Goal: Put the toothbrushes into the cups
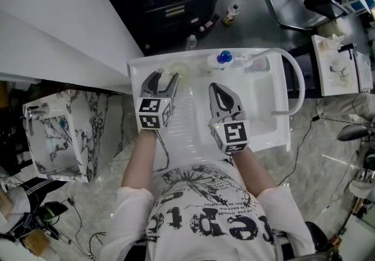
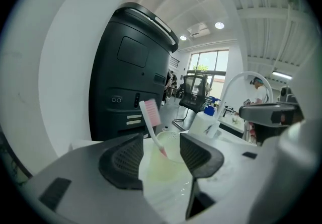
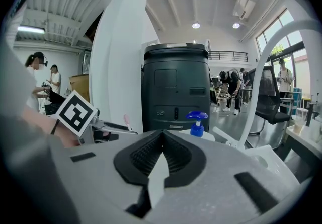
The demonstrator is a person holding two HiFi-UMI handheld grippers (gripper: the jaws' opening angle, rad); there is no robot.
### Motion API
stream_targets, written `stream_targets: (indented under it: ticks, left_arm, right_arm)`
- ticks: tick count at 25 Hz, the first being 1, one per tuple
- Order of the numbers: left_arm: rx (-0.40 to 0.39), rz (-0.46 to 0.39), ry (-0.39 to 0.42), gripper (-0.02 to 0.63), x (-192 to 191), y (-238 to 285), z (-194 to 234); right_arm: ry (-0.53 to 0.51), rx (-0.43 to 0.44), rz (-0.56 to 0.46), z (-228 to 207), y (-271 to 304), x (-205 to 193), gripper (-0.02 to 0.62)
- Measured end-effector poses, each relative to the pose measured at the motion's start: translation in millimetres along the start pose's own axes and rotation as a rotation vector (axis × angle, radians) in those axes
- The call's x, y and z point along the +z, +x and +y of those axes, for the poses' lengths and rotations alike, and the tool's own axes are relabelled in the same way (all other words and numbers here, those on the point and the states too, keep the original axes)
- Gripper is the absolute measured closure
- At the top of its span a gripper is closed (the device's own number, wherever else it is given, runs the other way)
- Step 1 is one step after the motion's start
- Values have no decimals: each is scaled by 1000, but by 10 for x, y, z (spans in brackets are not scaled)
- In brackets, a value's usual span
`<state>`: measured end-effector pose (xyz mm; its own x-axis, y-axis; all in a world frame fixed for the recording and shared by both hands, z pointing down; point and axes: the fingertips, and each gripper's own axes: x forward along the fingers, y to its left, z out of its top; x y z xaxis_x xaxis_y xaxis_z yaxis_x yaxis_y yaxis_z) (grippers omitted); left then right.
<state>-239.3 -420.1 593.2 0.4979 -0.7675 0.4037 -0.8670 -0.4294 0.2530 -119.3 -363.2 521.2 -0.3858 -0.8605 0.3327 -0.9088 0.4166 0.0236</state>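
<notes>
One brush looks done. White sink unit point(image 1: 275, 136) ahead, pump bottle point(image 1: 224, 57) at its back edge. Left gripper point(image 2: 161, 141) has its jaws wide apart either side of the pale cup point(image 2: 160, 167), pads clear of it, holding nothing. Right gripper point(image 3: 161, 145) is closed and empty, parked alongside. Pink toothbrush point(image 2: 150, 115) stands in that cup, head up, leaning left. I read this as the release step. Next: back the left out straight without clipping the cup, then hunt another brush; none in my views.
</notes>
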Motion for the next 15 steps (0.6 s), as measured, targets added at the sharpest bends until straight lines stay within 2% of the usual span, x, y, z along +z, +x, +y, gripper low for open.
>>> stream_targets:
  ticks: [7,9,11,15]
  left_arm:
    - [61,-32,18,409,101,-337,-58]
    - [98,-52,31,464,155,-479,-91]
    - [133,-75,51,556,230,-607,-133]
    - [153,-132,95,578,443,-860,-312]
  right_arm:
    - [-14,30,-28,59,-173,116,603]
    - [-16,40,-42,69,-242,188,603]
    - [-17,45,-61,55,-304,286,603]
    - [-24,60,-99,57,-481,450,603]
